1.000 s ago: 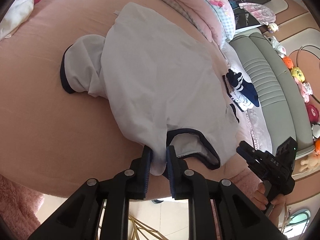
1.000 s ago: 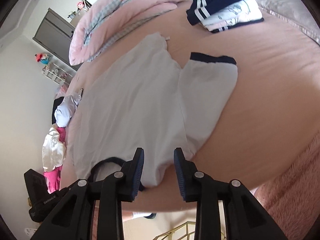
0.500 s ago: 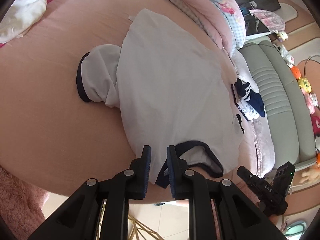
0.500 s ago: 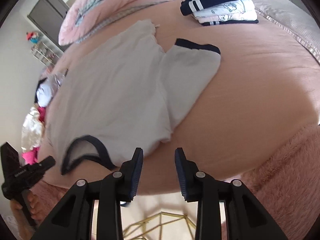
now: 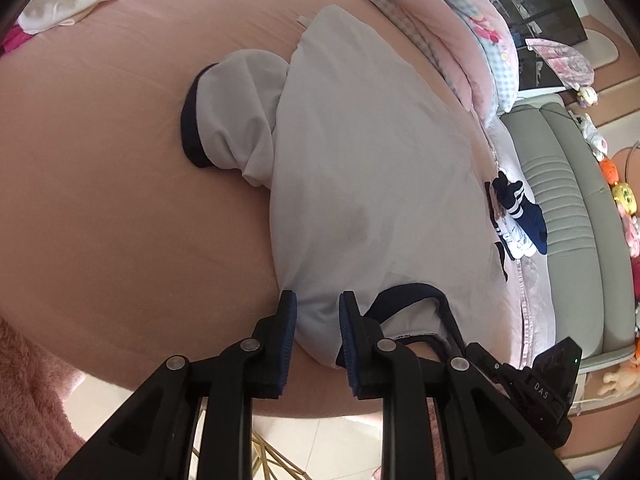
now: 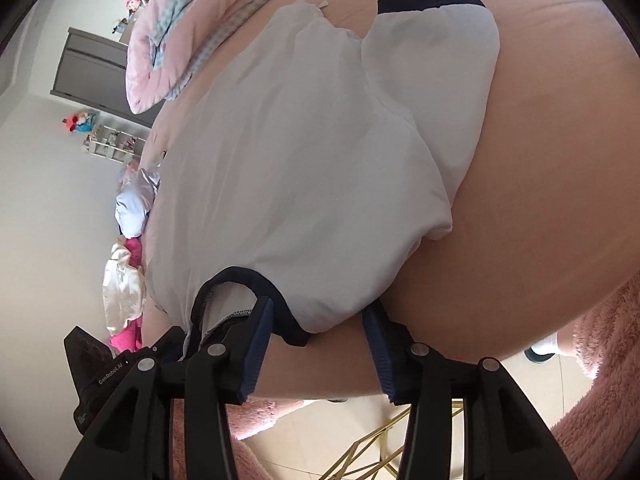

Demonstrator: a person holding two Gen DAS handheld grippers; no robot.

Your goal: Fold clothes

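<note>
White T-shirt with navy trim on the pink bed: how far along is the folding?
Done: a small folded pile of navy and white clothes sits by the headboard. In hand: the white T-shirt with navy trim lies spread flat, unfolded; both tongs, left and right, straddle its shoulders beside the navy collar, open. Left: every fold on it, plus the heap of unfolded clothes.

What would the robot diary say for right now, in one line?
task: fold clothes | shirt: flat on bed, unfolded | left gripper: open, at shoulder | right gripper: open, at other shoulder
</note>
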